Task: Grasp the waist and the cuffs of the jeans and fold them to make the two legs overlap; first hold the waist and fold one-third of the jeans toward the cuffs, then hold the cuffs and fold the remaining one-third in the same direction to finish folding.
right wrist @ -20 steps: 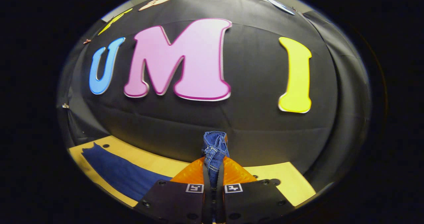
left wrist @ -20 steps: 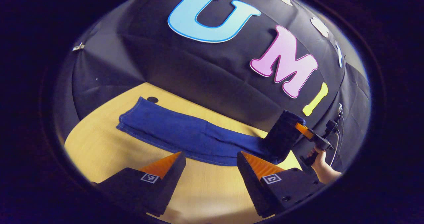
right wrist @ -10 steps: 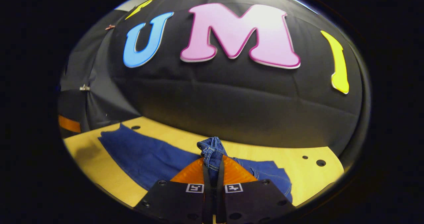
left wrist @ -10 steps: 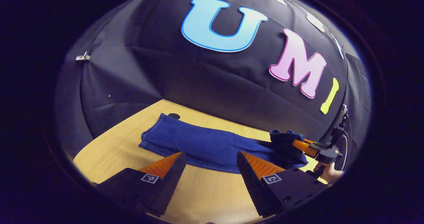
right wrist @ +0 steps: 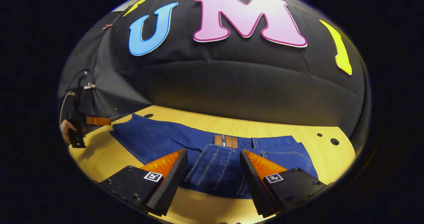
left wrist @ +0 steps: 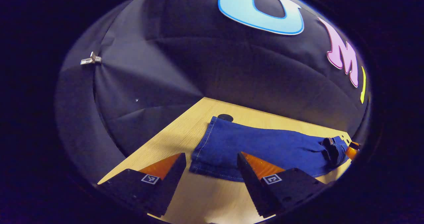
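The right gripper [right wrist: 212,171] is wide open and holds nothing; it hovers just above the folded-over waist [right wrist: 225,141] of the jeans [right wrist: 172,141]. The left gripper [left wrist: 210,171] is equally open and empty, near the cuffs [left wrist: 202,151]. The jeans lie flat on the tabletop [right wrist: 298,131], legs overlapped. Denim is likely soft, fairly heavy and non-slippery; grip the layered cuff hem through all layers. No containers are present.

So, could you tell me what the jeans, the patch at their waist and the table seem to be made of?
Jeans: blue denim, matte, with pale contrast stitching along the seams. Patch: brown, probably leather or imitation. Table: pale wood or wood-look laminate, smooth, with fine straight grain lines and round holes.
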Tool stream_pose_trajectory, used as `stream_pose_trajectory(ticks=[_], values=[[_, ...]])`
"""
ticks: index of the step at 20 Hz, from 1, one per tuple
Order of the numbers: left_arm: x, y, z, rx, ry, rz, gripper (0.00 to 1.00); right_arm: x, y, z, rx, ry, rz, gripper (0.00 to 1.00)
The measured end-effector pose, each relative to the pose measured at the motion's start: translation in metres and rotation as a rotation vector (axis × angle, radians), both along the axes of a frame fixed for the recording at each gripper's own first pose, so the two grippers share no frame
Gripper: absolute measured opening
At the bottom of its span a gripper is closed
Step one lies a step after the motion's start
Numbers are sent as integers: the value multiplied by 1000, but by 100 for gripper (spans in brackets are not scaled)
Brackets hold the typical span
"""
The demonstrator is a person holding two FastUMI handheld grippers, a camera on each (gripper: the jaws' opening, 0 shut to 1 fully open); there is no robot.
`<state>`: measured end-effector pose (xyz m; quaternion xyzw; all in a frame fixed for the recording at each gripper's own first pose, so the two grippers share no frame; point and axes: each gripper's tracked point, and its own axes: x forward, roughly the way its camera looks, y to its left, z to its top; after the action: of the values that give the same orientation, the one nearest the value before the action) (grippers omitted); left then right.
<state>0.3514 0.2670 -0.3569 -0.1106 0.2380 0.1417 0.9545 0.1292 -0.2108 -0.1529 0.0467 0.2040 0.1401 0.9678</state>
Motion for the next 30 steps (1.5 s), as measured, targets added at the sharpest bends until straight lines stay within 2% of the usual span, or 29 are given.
stream_pose_trajectory(ticks=[3,5,6,8,11,13,14,17,19,21,24,26,30], values=[[13,20,-26,-59,79,55,97,-11,-6,11,5,-14,-23,95],[14,16,-39,-40,130,49,96,-17,-8,9,17,1,-29,95],[17,21,-40,1,137,51,95,-22,-6,1,38,38,-26,95],[19,15,-42,29,155,48,88,-31,-7,-15,72,116,-36,95],[21,0,-46,21,189,0,85,-38,-16,-27,116,161,-86,99],[21,0,-46,49,204,-20,85,-46,-18,-39,118,208,-89,98],[27,-4,-57,10,183,-29,84,-50,-18,-44,116,225,-80,98],[31,-19,-45,-140,90,21,35,-61,-22,-48,89,244,-65,98],[33,-20,-47,-164,77,22,30,-63,-23,-46,85,235,-63,98],[34,-20,-49,-177,73,-7,22,-65,-21,-46,92,237,-58,98],[33,-20,-43,-234,41,8,7,-67,-22,-48,95,251,-58,98],[34,-22,-36,-237,27,29,6,-66,-28,-44,86,235,-65,98],[32,-24,18,-198,-77,-18,6,-60,-56,-22,54,162,-107,98]])
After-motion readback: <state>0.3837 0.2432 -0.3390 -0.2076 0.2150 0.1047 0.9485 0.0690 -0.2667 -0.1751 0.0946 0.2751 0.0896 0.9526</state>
